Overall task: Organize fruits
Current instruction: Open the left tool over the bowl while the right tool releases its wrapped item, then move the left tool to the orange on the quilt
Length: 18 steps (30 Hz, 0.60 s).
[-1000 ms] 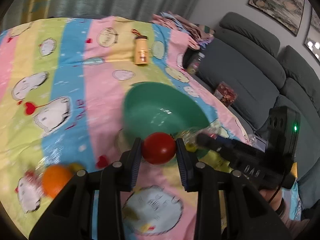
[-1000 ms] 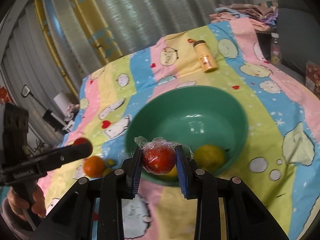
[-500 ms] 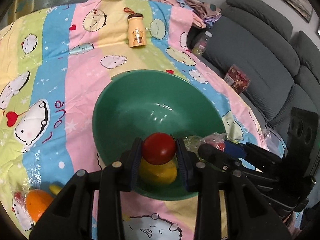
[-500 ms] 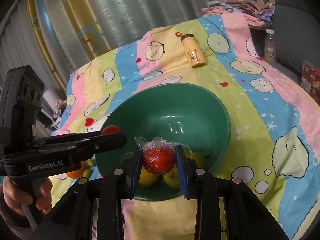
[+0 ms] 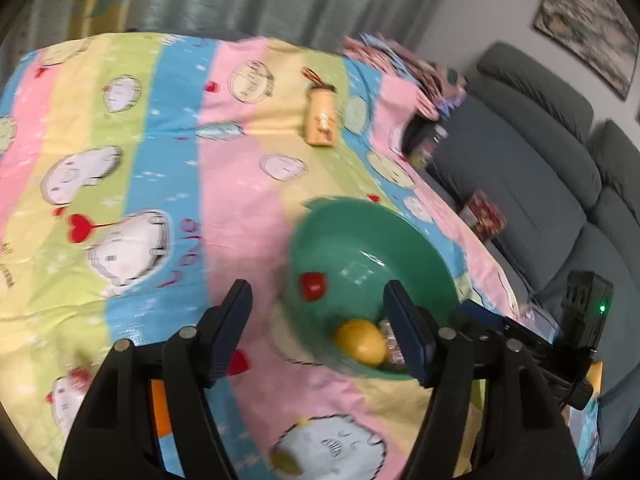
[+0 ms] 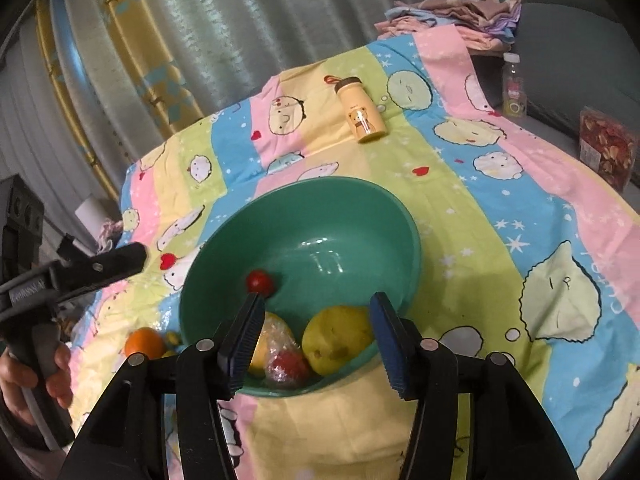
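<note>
A green bowl [image 6: 320,220] stands on the striped cartoon cloth. In it lie a small red tomato [image 6: 260,281], a plastic-wrapped red fruit [image 6: 286,364] and yellow fruits [image 6: 340,338]. My right gripper [image 6: 316,304] hangs over the bowl's near rim, its jaws opening with nothing between the pads. The left wrist view is blurred. There my left gripper [image 5: 318,300] is also opening and empty, just left of the bowl [image 5: 380,240], with the tomato [image 5: 314,285] loose inside. An orange [image 6: 144,342] lies on the cloth left of the bowl.
A yellow bear-print bottle [image 6: 360,114] lies on the cloth beyond the bowl. A grey sofa [image 5: 520,160] runs along the right, with a snack pack [image 6: 606,152], a plastic bottle [image 6: 513,88] and folded clothes [image 6: 452,12]. Curtains hang behind.
Both grippers have opened and let go. The tomato and the wrapped red fruit now lie in the bowl. My left gripper has drawn back to the left of the bowl.
</note>
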Available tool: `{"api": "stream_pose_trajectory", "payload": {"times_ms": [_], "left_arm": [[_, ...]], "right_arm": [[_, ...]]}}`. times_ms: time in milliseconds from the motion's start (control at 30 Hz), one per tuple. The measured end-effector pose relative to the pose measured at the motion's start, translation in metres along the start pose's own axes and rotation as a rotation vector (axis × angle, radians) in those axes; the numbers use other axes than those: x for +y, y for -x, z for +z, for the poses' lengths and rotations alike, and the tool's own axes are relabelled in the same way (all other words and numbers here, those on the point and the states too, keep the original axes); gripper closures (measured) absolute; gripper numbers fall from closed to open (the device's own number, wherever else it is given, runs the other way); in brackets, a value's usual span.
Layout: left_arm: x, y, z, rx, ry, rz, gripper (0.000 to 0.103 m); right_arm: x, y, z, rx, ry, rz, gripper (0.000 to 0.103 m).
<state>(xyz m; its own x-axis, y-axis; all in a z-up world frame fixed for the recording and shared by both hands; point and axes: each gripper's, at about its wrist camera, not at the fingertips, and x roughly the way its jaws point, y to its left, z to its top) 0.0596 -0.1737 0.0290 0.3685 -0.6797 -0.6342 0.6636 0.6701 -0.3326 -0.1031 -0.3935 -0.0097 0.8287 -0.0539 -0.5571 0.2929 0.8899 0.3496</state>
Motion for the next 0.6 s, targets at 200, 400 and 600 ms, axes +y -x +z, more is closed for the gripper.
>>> {"api": "stream_pose_trajectory", "payload": {"times_ms": [200,400,600], "left_arm": [[0.039,0.046,-0.015,-0.067,0.067,0.093,0.031],[0.071,0.073,-0.041,-0.088,0.142,0.148,0.031],[0.094,0.086,-0.073,-0.080,0.226,0.159,0.031]], "right_arm": [[0.017,0.016,-0.005,-0.016,0.041,0.048,0.048],[0.043,0.025,-0.012,-0.016,0.098,0.117,0.048],[0.071,0.023,-0.023,0.015,0.160,0.171,0.048]]}}
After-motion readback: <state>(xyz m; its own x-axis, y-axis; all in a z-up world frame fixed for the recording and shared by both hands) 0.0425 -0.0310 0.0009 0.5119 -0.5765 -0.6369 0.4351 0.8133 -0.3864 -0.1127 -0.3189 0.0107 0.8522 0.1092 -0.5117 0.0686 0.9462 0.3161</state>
